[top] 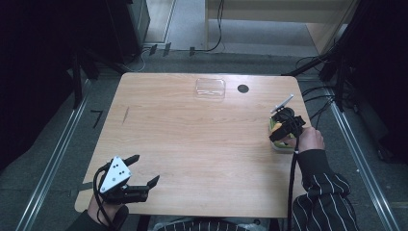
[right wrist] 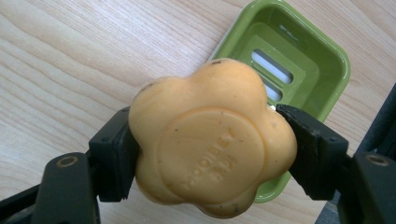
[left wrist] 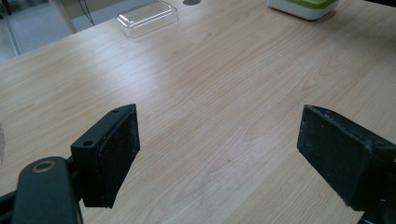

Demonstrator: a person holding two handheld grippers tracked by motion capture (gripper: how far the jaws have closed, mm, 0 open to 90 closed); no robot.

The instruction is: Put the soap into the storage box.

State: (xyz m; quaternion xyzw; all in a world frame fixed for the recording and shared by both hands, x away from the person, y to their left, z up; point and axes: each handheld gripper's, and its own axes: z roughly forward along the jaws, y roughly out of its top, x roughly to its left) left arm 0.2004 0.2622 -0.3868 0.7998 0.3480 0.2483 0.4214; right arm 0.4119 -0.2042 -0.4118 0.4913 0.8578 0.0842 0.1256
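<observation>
An orange flower-shaped soap bar (right wrist: 212,140) is clamped between the two black jaws of my right gripper (right wrist: 208,149), just above a green soap dish (right wrist: 303,70) with slots in its floor. In the high view that gripper (top: 284,129) hangs over the dish (top: 281,144) at the table's right edge, with a bit of the soap (top: 276,127) showing. My left gripper (top: 143,169) rests at the near left corner, jaws wide apart with nothing between them; in the left gripper view (left wrist: 219,154) bare wood lies between its pads.
A clear plastic lid (top: 210,88) lies at the far middle of the wooden table (top: 192,144), with a round black hole (top: 243,88) to its right. In the left gripper view the lid (left wrist: 147,17) and the dish (left wrist: 303,7) sit at the far edge.
</observation>
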